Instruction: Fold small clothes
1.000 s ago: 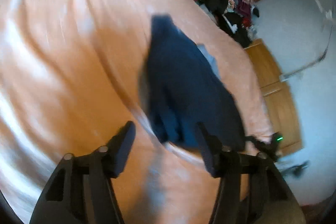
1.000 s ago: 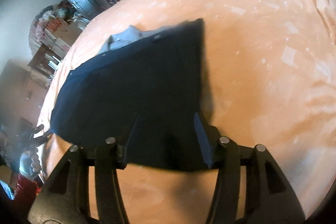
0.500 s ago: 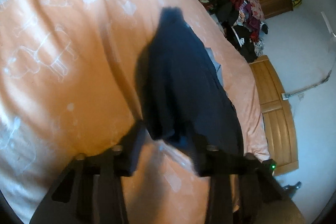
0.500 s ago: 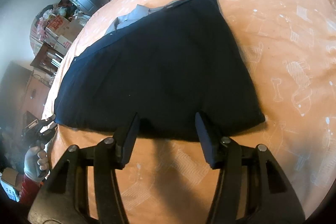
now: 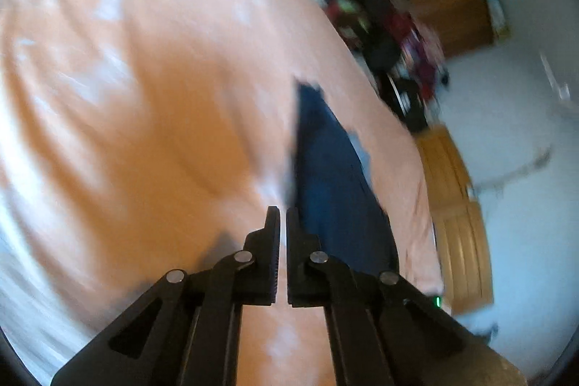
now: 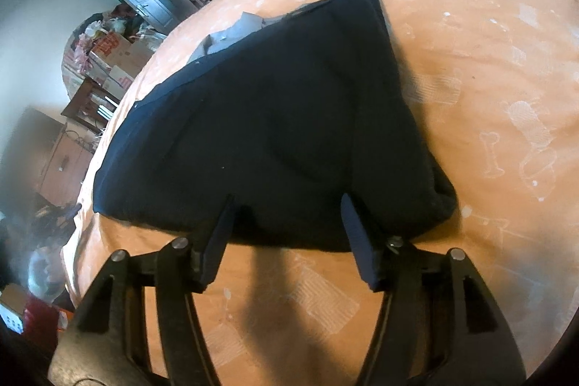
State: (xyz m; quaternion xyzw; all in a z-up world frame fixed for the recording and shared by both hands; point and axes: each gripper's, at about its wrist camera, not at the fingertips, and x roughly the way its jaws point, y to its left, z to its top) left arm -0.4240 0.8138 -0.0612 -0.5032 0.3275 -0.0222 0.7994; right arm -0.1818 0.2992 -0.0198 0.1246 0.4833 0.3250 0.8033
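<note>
**Navy garment laid flat, one fold made**

Navy cloth, a small garment [image 6: 275,118], is seen lying flat on the orange bedsheet [image 6: 488,35], with a pale grey piece [image 6: 235,31] showing at its far edge. In the right wrist view the garment is spread just ahead of the right claw [image 6: 287,216], whose jaws are held wide apart with nothing between them; the near hem lies at the fingertips. In the blurred left wrist view the left claw [image 5: 279,216] is seen with its jaws drawn nearly together; no cloth can be made out between them, and the garment's edge [image 5: 333,176] lies just beside the right-hand finger.

The garment looks doubled over, its near edge thick and rounded, so a fold is judged to have been laid and both claws to be free of the cloth. Whether another fold is wanted cannot be told for certain. If so, the next move would call for one side edge to be pinched through both layers, lifted low and carried across, with the opposite side kept from dragging on the soft sheet.
</note>
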